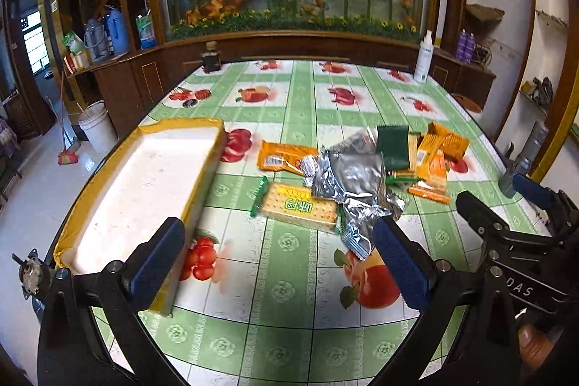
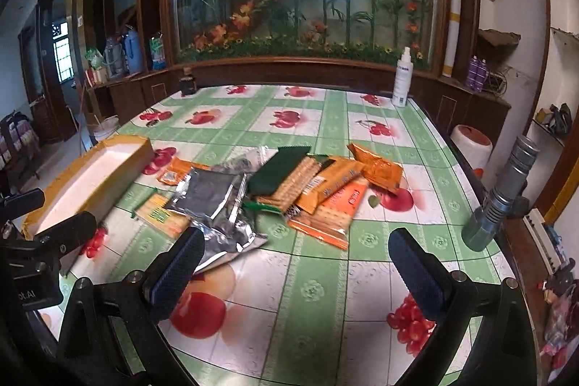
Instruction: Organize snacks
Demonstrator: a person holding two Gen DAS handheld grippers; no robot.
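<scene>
Snacks (image 1: 347, 176) lie heaped at mid-table, none yet sorted as far as we can judge.

Left wrist view: the pile sits at about 1 o'clock from our left gripper (image 1: 278, 263). Its jaws stand wide apart with nothing between them, above the fruit-print tablecloth (image 1: 289, 295). A yellow-rimmed tray (image 1: 144, 183) lies at 10 o'clock, its white floor bare; the left fingertip (image 1: 159, 259) overlaps its near corner in the picture, though we cannot tell whether they touch. Nearest the tray side of the pile is a cracker pack with a green end (image 1: 296, 207), partly under the silver foil bags (image 1: 351, 183). An orange packet (image 1: 282, 158) lies just beyond. The right gripper's frame shows at 3 o'clock.

Right wrist view: the right gripper (image 2: 293, 270) also stands spread and empty, low over the cloth, with the pile at 12 o'clock. We note a dark green packet (image 2: 278, 172), cracker sleeves (image 2: 296, 185) and orange packs (image 2: 376, 167) overlapping one another. The tray is at 10 o'clock, well apart from the heap.

Progress: everything remains to be moved; the tray looks the likely destination.

Unclear: printed labels are too blurred to read, packets under the foil cannot be counted, and the tray's near end is cut off behind the left gripper.
</scene>
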